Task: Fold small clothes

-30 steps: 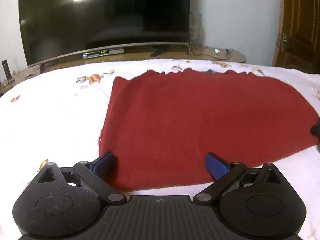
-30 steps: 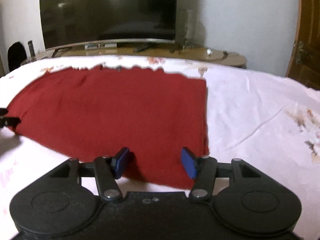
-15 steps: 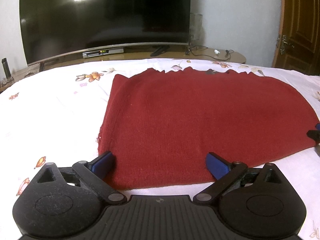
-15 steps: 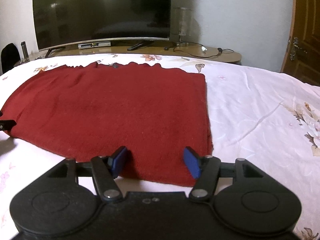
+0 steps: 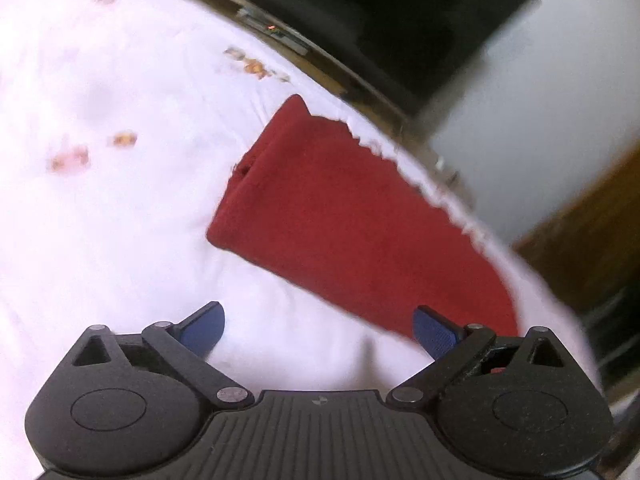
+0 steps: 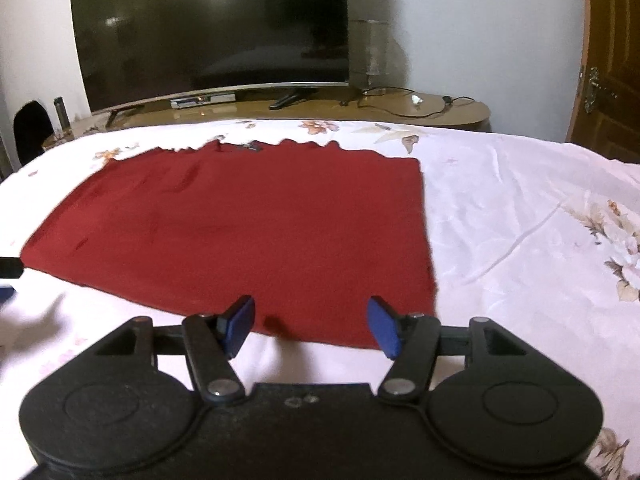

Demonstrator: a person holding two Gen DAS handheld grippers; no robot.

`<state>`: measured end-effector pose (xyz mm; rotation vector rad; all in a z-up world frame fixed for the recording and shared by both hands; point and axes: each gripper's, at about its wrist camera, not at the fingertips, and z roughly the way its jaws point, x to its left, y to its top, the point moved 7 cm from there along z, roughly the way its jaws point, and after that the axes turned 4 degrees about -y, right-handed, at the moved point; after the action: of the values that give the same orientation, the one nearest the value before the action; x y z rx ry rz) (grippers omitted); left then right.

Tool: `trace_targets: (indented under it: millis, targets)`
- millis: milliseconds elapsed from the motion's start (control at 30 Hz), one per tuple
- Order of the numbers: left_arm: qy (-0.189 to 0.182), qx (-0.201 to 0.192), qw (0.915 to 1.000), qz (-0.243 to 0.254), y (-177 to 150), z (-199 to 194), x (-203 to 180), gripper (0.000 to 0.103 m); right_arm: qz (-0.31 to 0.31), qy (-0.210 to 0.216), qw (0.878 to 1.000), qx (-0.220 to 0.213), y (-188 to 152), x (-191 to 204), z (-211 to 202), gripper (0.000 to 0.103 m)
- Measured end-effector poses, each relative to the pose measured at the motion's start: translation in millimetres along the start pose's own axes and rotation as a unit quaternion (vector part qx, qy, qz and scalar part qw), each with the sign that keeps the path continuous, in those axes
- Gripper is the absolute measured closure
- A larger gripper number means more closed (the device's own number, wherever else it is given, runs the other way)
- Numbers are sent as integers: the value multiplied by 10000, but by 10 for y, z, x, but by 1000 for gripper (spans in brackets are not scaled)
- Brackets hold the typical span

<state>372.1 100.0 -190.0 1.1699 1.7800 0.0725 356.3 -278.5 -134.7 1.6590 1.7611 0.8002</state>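
Observation:
A dark red knitted garment (image 6: 248, 228) lies flat on the white floral bed sheet (image 6: 520, 220). In the left wrist view the garment (image 5: 352, 220) runs slanted from upper left to lower right, and the picture is tilted and blurred. My left gripper (image 5: 318, 332) is open and empty, hanging over bare sheet just short of the garment's near edge. My right gripper (image 6: 311, 326) is open and empty, its blue pads (image 6: 384, 326) at the garment's near right edge. A bit of the left gripper shows at the far left of the right wrist view (image 6: 10, 268).
A large dark television (image 6: 212, 28) stands on a wooden cabinet (image 6: 400, 110) beyond the bed, with cables and a remote on it. A wooden door (image 6: 612, 64) is at the right. The sheet extends wide on both sides of the garment.
My left gripper has pulled back, swung left and rolled, so the garment now appears slanted and farther off. My right gripper has barely moved. Both stay open.

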Motion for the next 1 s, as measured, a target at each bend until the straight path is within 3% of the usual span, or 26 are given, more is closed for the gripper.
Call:
trace_targets:
  millis: [133, 400, 667, 700, 733, 833, 1000]
  targets:
    - [-481, -175, 9934, -1025, 124, 83, 171, 4, 82, 253, 9996, -138, 87, 169, -52, 42]
    - [-563, -472, 9933, -892, 217, 334, 94, 4, 167, 785, 9957, -472, 409, 472, 18, 45]
    - [-501, -798, 9897, -1079, 412, 548, 27, 5, 123, 885, 9948, -489, 650, 594, 381, 54]
    - [-499, -800, 9896, -1082, 420, 563, 22, 13, 163, 893, 9947, -474, 688, 595, 441, 58]
    - [-441, -763, 9903, -1072, 424, 590, 31, 29, 170, 904, 9947, -463, 733, 605, 502, 62]
    - [-305, -676, 9908, -1128, 435, 673, 98, 57, 67, 952, 9944, -456, 821, 685, 629, 70]
    - [-286, -578, 9927, -1015, 446, 686, 185, 77, -140, 1001, 9942, -376, 834, 810, 775, 83]
